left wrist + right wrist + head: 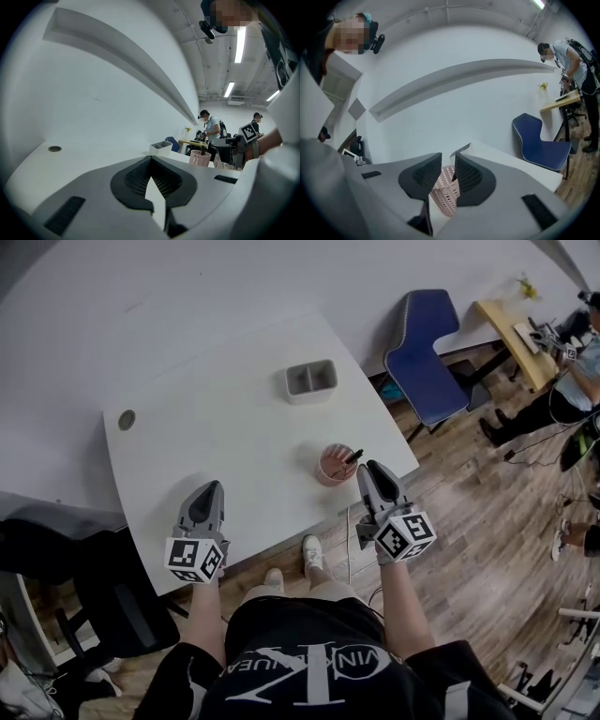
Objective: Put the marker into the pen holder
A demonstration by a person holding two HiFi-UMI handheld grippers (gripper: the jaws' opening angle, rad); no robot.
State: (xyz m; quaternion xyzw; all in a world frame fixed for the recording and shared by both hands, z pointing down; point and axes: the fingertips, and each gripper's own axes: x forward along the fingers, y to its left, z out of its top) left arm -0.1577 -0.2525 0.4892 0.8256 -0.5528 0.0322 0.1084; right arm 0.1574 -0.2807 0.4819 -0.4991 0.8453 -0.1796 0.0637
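A pink mesh pen holder [330,466] stands near the white table's [216,427] right front edge. A black marker [353,456] sticks out of it, leaning right. My right gripper [372,468] hovers just right of the holder, open, with nothing between its pads. In the right gripper view the pen holder [446,197] shows through the gap of the right gripper [447,157]. My left gripper [210,489] hovers over the table's front left, shut and empty. The left gripper [151,158] has its tips touching in its own view, and the pen holder [200,158] stands far right there.
A white two-slot organiser box [311,381] sits at the table's far side. A round cable hole [127,419] is at the far left corner. A blue chair [427,338] stands right of the table. People work at a wooden desk [511,334] beyond.
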